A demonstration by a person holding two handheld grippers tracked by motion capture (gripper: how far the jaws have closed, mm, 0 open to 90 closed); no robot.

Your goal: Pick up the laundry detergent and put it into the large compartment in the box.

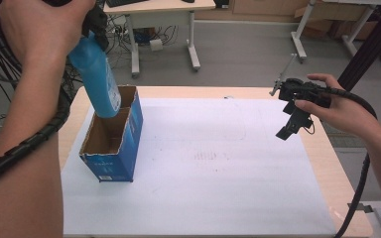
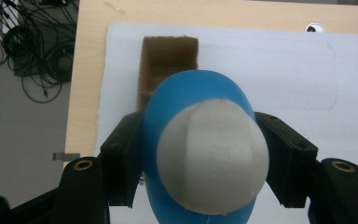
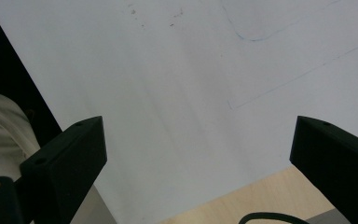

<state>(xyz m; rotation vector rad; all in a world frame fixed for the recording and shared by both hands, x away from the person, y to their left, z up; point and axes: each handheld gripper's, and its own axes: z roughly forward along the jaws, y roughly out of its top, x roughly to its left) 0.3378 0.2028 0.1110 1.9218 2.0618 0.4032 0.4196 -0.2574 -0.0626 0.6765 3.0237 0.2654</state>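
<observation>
High view: bottle [image 1: 98,79] base hidden in box [image 1: 121,158]

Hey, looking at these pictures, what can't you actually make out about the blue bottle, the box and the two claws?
- Blue bottle: base, high view, hidden inside the cardboard box.
- Box print: high view, too small to read.
- Left claw: high view, mostly covered by the hand.
- Right claw: right gripper view, bottom edge cuts its body.

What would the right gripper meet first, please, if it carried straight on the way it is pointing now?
Probably the white sheet on the table. The right gripper points down at it with open fingers and nothing between them, though how far above it hangs is unclear.
</observation>
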